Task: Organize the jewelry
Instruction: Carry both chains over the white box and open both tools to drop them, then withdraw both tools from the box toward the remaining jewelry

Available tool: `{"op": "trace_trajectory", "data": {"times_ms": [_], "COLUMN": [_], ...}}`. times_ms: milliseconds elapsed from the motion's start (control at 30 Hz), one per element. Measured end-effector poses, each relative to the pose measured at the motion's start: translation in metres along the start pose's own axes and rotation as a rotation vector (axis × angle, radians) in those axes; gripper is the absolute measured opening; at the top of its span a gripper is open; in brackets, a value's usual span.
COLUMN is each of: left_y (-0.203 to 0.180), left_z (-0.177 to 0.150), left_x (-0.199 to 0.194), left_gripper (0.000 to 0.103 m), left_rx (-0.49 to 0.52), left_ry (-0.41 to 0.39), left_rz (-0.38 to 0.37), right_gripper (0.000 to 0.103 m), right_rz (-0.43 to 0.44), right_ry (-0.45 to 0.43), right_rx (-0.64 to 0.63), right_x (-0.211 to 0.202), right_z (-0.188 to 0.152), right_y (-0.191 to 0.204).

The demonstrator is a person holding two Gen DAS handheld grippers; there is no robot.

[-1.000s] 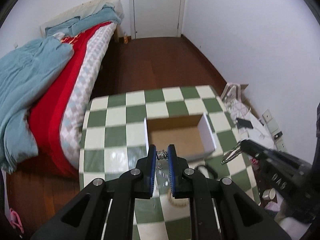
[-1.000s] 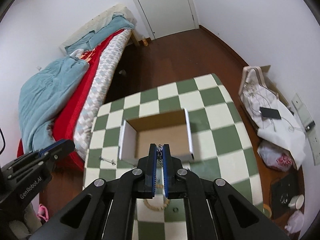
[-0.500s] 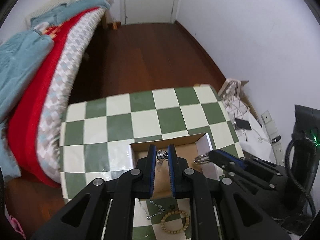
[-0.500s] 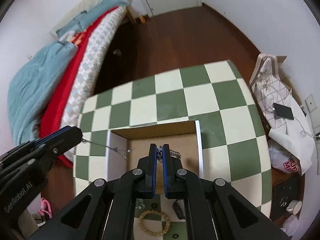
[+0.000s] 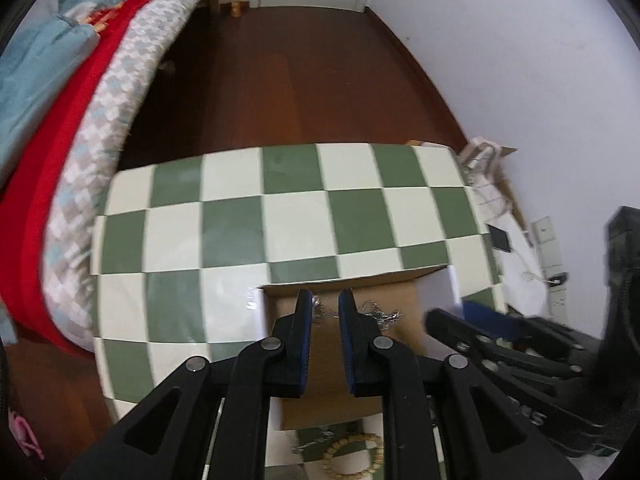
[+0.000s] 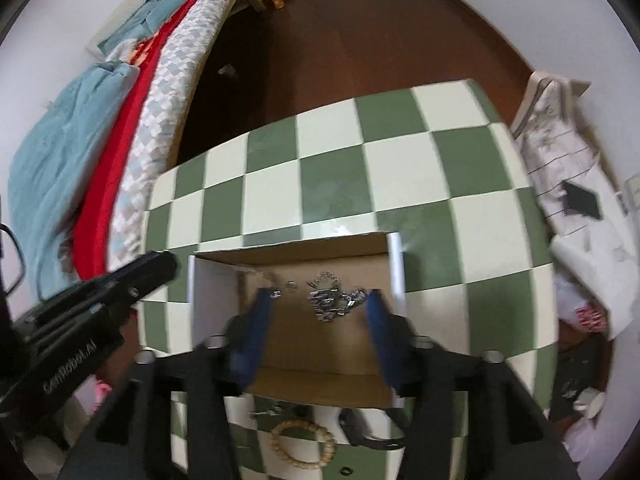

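The right gripper (image 6: pixel 318 300) is spread wide open over the cardboard box (image 6: pixel 212 300), nothing between its blue pads (image 6: pixel 260 312); straight ahead of it, a tangled silver chain (image 6: pixel 330 300) lies on the box floor, with a couple of small silver bits (image 6: pixel 290 286) a little to its left; the left gripper (image 5: pixel 325 312) sits beside it over the same box, jaws parted a bit, a thin chain (image 5: pixel 378 314) lying just ahead and right of its tips, not pinched as far as I can see; behind both grippers, outside the box, a wooden bead bracelet (image 6: pixel 303 444) rests on the green-and-white checkered table (image 6: pixel 400 152), with a small dark ring (image 6: pixel 346 471) near it; past the table's left edge there's a bed with a red blanket (image 6: pixel 120 152).
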State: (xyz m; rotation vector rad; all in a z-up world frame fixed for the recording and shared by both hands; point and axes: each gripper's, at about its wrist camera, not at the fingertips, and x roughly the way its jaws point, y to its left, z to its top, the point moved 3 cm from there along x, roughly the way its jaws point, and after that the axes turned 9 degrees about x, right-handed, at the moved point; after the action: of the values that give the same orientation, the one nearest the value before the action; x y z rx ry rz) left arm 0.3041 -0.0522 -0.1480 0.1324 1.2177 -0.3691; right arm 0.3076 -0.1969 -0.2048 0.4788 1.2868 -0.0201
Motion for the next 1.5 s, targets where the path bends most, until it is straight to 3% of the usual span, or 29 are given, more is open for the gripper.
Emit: {"op": "trace_trajectory", "data": {"times_ms": [67,100,133,200,300,733,1500], "left_y": [0.003,0.005,0.007,0.011,0.016,0.018,-0.002], "left_z": [-0.002,-0.003,-0.005,-0.012,-0.024,-0.079,-0.16], "left_x": [-0.003,-0.004,-0.005,-0.012,-0.013,-0.03,-0.145], "left_gripper": [0.028,0.056,0.079,0.083,0.103,0.103,0.103], "left_rx": [0.007,0.011,0.012,0.008,0.007,-0.014,-0.031], "left_ry": [-0.014,-0.017,-0.021,-0.055,-0.055,-0.131,-0.317], "left_rz": [0.048,0.079,0.102,0.145,0.193,0.281,0.302], "right_gripper": [0.059,0.063,0.074,0.087,0.098,0.103,0.103], "right_rz": [-0.045,-0.086,-0.104,-0.178,-0.235,-0.293,-0.279], "right_ry": [-0.014,-0.022,-0.028,-0.048,-0.048,-0.114,-0.411], "right_rx": [-0.017,-0.03,-0.039,-0.064,-0.083,-0.114,-0.167], "right_x": [-0.005,-0.006,-0.009,-0.011,-0.009,-0.024,-0.155], "right_z": [-0.005,-0.009,-0.011,-0.019,-0.034,-0.077,-0.163], "right_y": [-0.001,-0.001,-0.003,-0.004,-0.009,-0.016,0.014]}}
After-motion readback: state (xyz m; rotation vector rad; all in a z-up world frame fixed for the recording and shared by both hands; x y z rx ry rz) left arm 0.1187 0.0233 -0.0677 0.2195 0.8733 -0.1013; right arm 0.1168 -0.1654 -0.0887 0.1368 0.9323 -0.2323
